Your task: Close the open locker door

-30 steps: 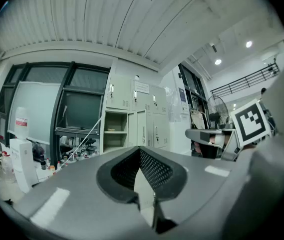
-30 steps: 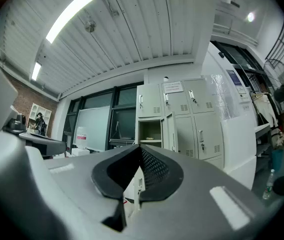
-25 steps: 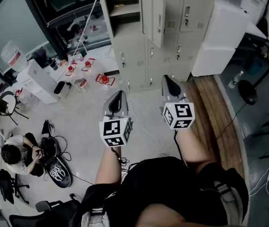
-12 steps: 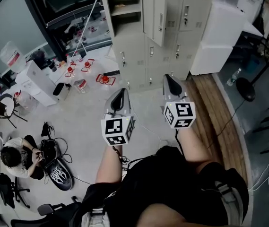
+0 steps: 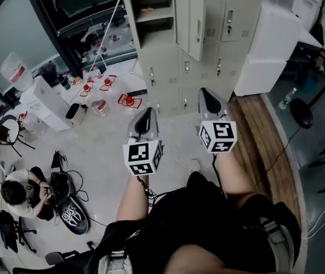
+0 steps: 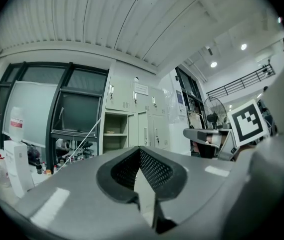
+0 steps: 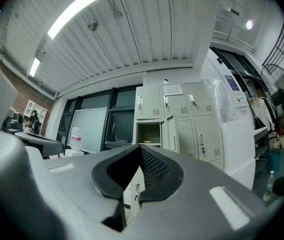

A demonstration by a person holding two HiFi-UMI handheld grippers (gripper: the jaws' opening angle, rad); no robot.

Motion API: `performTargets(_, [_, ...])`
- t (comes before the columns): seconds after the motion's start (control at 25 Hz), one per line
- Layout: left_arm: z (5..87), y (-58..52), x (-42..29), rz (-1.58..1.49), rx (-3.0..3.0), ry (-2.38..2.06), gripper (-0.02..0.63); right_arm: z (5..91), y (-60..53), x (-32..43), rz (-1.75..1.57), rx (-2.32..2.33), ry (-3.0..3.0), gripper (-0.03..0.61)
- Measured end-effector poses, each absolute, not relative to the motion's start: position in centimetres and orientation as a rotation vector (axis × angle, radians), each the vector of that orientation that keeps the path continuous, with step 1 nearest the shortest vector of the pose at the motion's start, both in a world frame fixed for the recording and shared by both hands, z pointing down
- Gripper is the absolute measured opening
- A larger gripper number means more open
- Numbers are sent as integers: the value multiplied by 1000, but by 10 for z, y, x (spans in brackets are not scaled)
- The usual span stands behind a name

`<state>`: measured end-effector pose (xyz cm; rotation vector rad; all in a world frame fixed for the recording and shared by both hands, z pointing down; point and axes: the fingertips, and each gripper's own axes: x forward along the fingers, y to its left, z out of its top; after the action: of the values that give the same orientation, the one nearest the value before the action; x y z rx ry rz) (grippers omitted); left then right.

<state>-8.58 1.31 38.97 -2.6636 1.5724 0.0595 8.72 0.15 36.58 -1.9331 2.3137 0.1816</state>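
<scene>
The grey locker bank stands at the top of the head view. One upper door hangs open, swung out to the right of its empty compartment. My left gripper and right gripper are held side by side over the floor, well short of the lockers, both pointing at them. Each has its jaws together with nothing between them. In the left gripper view the gripper faces the open door. The right gripper faces the same door, seen edge-on beside the compartment.
A large white box stands right of the lockers, with a fan base and a bottle beyond it. Red-and-white items lie on the floor left of the lockers. A person sits on the floor far left among cables.
The lockers have slid a little lower and nearer in the head view as the person steps toward them. Both grippers keep their pose and stay shut.
</scene>
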Motion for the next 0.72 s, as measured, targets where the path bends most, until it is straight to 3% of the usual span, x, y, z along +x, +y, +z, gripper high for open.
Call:
performTargets(0.32, [387,-83,-71,48,-2635,1618,0,367,-92,119,141,-1923,2297,9])
performTargets(0.72, [373,-213,-1,2,-2651,1612,0,348,-224,185,163,-1944,2311,9])
